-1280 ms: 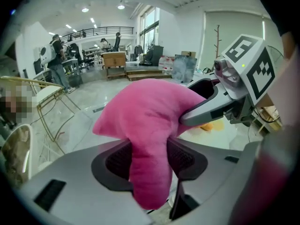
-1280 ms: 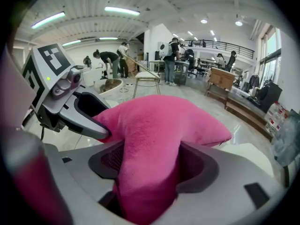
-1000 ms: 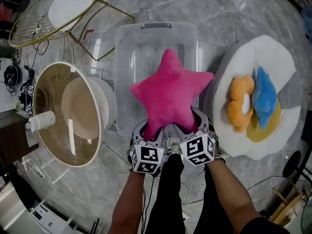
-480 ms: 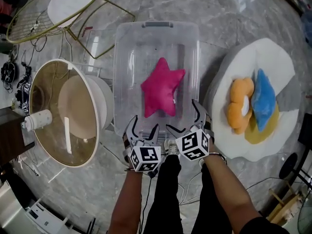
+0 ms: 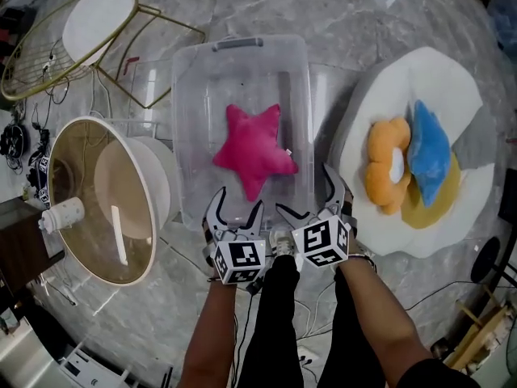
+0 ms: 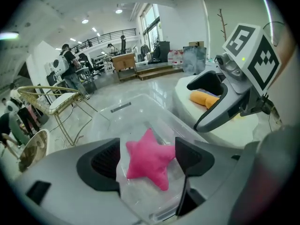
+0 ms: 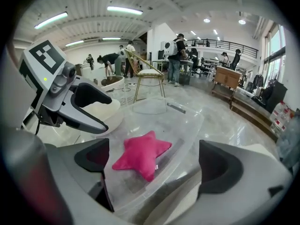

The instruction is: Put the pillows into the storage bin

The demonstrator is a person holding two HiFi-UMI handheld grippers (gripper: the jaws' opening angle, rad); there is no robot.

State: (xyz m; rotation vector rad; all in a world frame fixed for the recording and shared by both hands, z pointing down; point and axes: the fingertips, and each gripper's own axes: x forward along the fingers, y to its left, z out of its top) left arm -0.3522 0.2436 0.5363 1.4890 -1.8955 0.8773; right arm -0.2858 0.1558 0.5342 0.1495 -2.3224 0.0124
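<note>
A pink star pillow (image 5: 251,148) lies flat on the floor of the clear storage bin (image 5: 191,79); it also shows as the pink star pillow (image 6: 148,160) and the pink star pillow (image 7: 139,154) in the gripper views. My left gripper (image 5: 235,211) and right gripper (image 5: 310,200) hover side by side over the bin's near edge, both open with nothing between the jaws. An orange pillow (image 5: 383,165) and a blue pillow (image 5: 427,151) rest on a white seat (image 5: 452,87) to the right of the bin.
A round white and tan chair (image 5: 105,196) stands left of the bin. A gold wire chair (image 5: 77,35) stands at the far left. Cables trail on the marble floor near the person's legs. People stand at desks far off in the gripper views.
Both grippers let go of the pink star pillow and opened wide. The pillow dropped into the bin and settled on its floor. The grippers stayed at the bin's near edge.
</note>
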